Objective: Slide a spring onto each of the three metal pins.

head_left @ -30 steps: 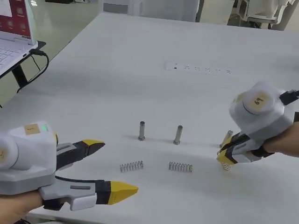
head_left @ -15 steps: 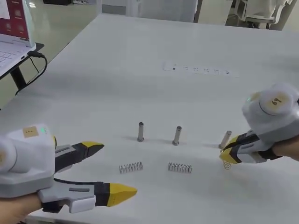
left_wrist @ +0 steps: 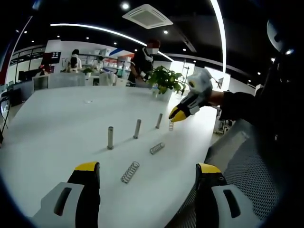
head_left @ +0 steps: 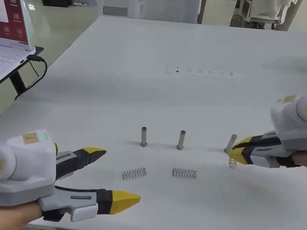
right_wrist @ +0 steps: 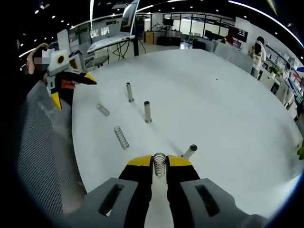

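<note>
Table (head_left: 144, 86): white, carrying the pins and loose springs.
My left claw (head_left: 120, 175): jaws wide apart, holding nothing, well to the near left of the middle pin (head_left: 181, 140).
My right claw (head_left: 235, 153): clamped on a spring (right_wrist: 159, 166), right of the middle pin, just beside the right pin (head_left: 231, 143).
Pins: middle pin upright, left pin (head_left: 144, 136) and right pin flanking it, all bare.
Loose springs: one (head_left: 184, 173) lies just in front of the middle pin, another (head_left: 134, 173) front-left of it.

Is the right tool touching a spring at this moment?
Touching. In the right gripper view the spring sits clamped between the jaws of the right tool, pressed on both sides.
</note>
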